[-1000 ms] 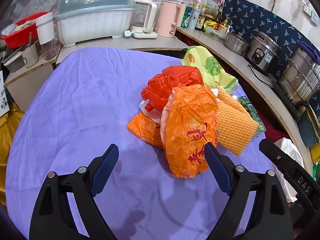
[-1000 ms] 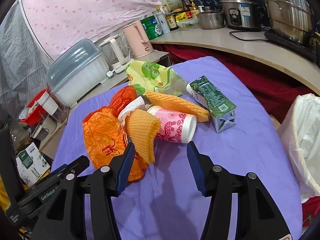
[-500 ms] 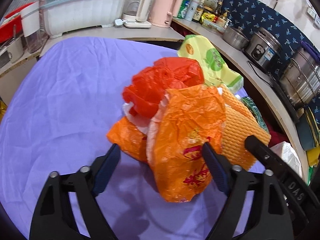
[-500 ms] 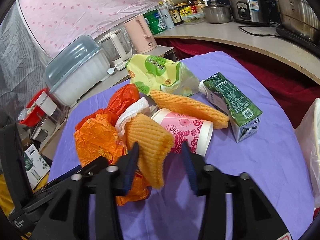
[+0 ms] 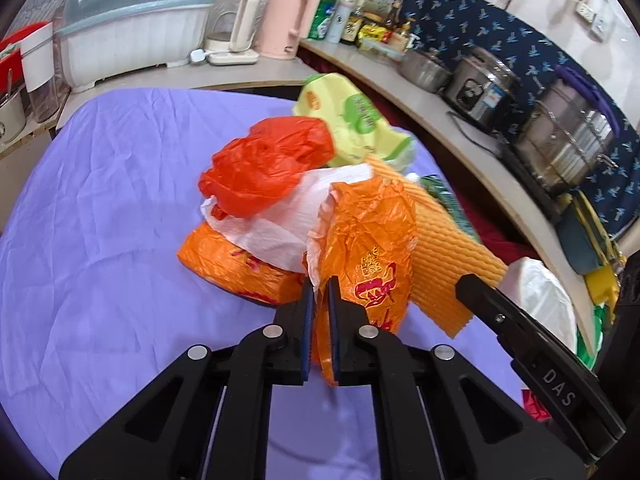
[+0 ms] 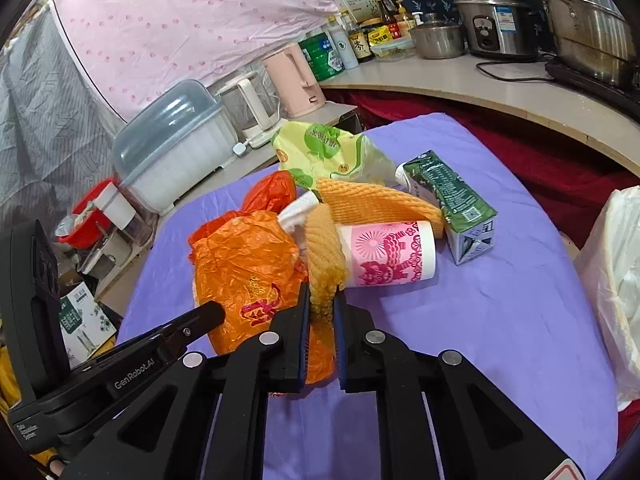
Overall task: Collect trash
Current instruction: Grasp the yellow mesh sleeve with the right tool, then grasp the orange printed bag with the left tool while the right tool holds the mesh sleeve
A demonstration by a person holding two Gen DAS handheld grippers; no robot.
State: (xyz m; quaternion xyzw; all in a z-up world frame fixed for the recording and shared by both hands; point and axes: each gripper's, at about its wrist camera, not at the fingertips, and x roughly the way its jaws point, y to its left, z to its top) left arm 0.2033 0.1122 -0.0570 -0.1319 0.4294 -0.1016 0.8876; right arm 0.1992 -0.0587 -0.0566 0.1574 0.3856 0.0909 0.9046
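A heap of trash lies on the purple table. My left gripper is shut on the orange plastic bag, which also shows in the right wrist view. My right gripper is shut on the orange foam net, seen beside the bag in the left wrist view. The heap also holds a red bag, white paper, a yellow-green packet, a pink paper cup on its side, and a green carton.
A white trash bag hangs open at the table's right edge. Behind the table a counter carries a dish box, kettles, bottles, and steel pots. A red basin stands at the left.
Both grippers moved forward into the heap and shut: the left one on the orange bag, the right one on the foam net. Both were open a second ago.
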